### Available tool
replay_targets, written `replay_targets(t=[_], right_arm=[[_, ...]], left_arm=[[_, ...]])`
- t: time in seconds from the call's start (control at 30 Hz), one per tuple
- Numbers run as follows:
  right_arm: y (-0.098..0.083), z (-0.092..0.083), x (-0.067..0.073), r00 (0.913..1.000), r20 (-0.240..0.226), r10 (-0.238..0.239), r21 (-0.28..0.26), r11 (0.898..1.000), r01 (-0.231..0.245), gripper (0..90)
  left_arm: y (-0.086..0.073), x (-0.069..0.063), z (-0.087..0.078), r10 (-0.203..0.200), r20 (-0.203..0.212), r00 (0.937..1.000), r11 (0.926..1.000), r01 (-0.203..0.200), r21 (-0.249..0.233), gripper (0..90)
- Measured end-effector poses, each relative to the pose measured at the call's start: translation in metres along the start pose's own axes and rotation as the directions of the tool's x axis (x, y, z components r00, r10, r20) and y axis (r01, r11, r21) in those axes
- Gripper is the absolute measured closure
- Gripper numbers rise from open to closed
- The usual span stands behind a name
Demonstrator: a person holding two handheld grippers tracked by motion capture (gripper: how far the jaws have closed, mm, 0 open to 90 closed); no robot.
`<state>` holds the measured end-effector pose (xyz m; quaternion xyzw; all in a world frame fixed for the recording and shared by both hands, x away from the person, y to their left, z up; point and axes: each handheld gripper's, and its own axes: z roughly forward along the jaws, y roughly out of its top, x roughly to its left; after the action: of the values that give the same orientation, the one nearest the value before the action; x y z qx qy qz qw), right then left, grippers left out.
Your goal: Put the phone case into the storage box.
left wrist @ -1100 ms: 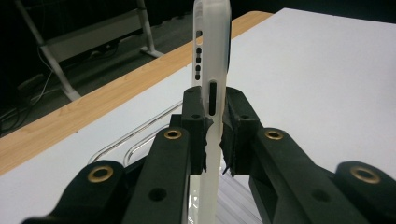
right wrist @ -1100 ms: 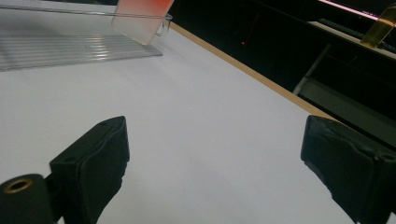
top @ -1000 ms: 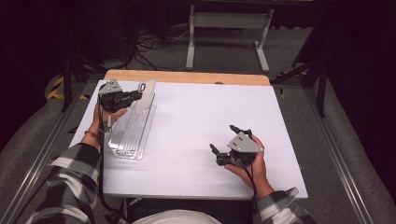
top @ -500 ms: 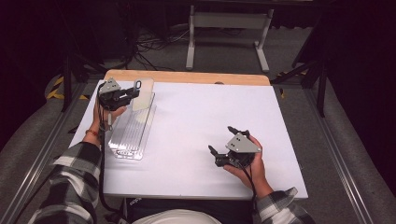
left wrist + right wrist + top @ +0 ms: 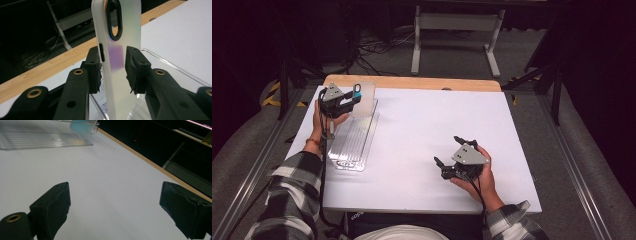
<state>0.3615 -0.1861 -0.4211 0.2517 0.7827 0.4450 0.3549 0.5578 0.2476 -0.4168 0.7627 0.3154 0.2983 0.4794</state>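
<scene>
A frosted, translucent phone case point(image 5: 120, 50) with a black-ringed camera hole stands upright between the jaws of my left gripper point(image 5: 113, 67), which is shut on its two long edges. From the high view, my left gripper point(image 5: 354, 95) holds the phone case point(image 5: 366, 97) over the far end of a clear ribbed tray point(image 5: 352, 145) at the table's left. The case's lower end reaches down into the tray point(image 5: 175, 67); whether it touches is hidden. At the right front, my right gripper point(image 5: 447, 150) rests low, open and holding nothing point(image 5: 115, 202).
The white table top point(image 5: 437, 120) has a wooden strip point(image 5: 412, 82) along its far edge. The right gripper view shows the tray point(image 5: 37, 138) and the case point(image 5: 82, 128) far off. A metal stand point(image 5: 454, 30) and cables lie on the floor beyond.
My left gripper has shifted slightly right and toward the tray's far end, with the case in it. The right gripper has barely moved.
</scene>
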Motion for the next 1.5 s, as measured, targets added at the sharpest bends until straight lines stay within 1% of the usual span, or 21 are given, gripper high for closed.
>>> replay_targets(t=[0.17, 0.23, 0.27, 0.5, 0.57, 0.63, 0.7, 0.77, 0.93, 1.0, 1.03, 1.1, 1.23, 1.3, 1.5], right_arm=[[0.0, 0.0, 0.0, 1.0, -0.001, -0.008, 0.003, 1.0, 0.008, 10.3], [0.0, 0.0, 0.0, 0.9999, -0.003, -0.01, 0.003, 1.0, 0.01, 10.4], [0.0, 0.0, 0.001, 0.9999, -0.003, -0.012, 0.005, 1.0, 0.012, 10.3], [0.001, 0.0, 0.001, 0.9998, -0.002, -0.017, 0.0, 1.0, 0.017, 10.4], [0.001, 0.0, 0.001, 0.9998, -0.005, -0.019, 0.001, 1.0, 0.019, 10.3], [0.001, 0.0, 0.002, 0.9998, -0.003, -0.022, 0.0, 1.0, 0.022, 10.4], [0.001, 0.0, 0.002, 0.9998, -0.003, -0.021, 0.0, 1.0, 0.021, 10.3], [0.001, -0.001, 0.002, 0.9998, -0.003, -0.021, 0.0, 1.0, 0.021, 10.3], [0.001, -0.001, 0.002, 0.9997, -0.006, -0.024, 0.0, 1.0, 0.024, 10.4], [0.001, -0.001, 0.002, 0.9997, -0.006, -0.024, 0.001, 1.0, 0.024, 10.3], [0.001, -0.001, 0.002, 0.9997, -0.005, -0.025, 0.001, 1.0, 0.025, 10.4], [0.001, -0.001, 0.002, 0.9997, -0.005, -0.024, -0.001, 1.0, 0.024, 10.3], [0.001, -0.001, 0.002, 0.9997, -0.005, -0.024, -0.003, 1.0, 0.024, 10.4], [0.002, -0.002, 0.002, 0.9997, -0.006, -0.023, -0.005, 1.0, 0.023, 10.4], [0.002, -0.002, 0.002, 0.9998, -0.002, -0.02, -0.009, 1.0, 0.02, 10.4]], left_arm=[[-0.002, 0.0, 0.001, -0.01, -0.02, 0.9997, 0.9999, 0.01, 0.006, 63.5], [-0.003, 0.001, 0.001, -0.008, -0.021, 0.9997, 0.9999, 0.009, 0.011, 63.1], [-0.003, 0.002, 0.001, -0.003, -0.028, 0.9996, 0.9999, 0.003, 0.012, 63.1], [-0.004, 0.001, 0.002, -0.017, -0.027, 0.9995, 0.9996, 0.017, 0.021, 62.0], [-0.004, 0.001, 0.002, -0.011, -0.029, 0.9995, 0.9995, 0.012, 0.029, 60.4], [-0.005, 0.002, 0.002, -0.015, -0.028, 0.9995, 0.9995, 0.016, 0.029, 60.7], [-0.005, 0.002, 0.003, -0.005, -0.026, 0.9996, 0.9992, 0.006, 0.039, 61.3], [-0.006, 0.003, 0.003, -0.009, -0.032, 0.9994, 0.9987, 0.011, 0.05, 60.8], [-0.008, 0.005, 0.002, -0.02, -0.043, 0.9989, 0.9984, 0.022, 0.052, 60.8], [-0.009, 0.006, 0.002, -0.018, -0.043, 0.9989, 0.9982, 0.02, 0.056, 60.9], [-0.009, 0.006, 0.002, -0.014, -0.054, 0.9985, 0.9979, 0.017, 0.063, 60.9], [-0.009, 0.007, 0.002, -0.019, -0.051, 0.9985, 0.9979, 0.022, 0.061, 61.1], [-0.01, 0.007, 0.002, -0.018, -0.061, 0.998, 0.9978, 0.021, 0.063, 60.8], [-0.01, 0.007, 0.002, -0.027, -0.051, 0.9983, 0.9977, 0.03, 0.062, 61.3], [-0.011, 0.008, 0.001, -0.026, -0.054, 0.9982, 0.9975, 0.03, 0.064, 61.2]])
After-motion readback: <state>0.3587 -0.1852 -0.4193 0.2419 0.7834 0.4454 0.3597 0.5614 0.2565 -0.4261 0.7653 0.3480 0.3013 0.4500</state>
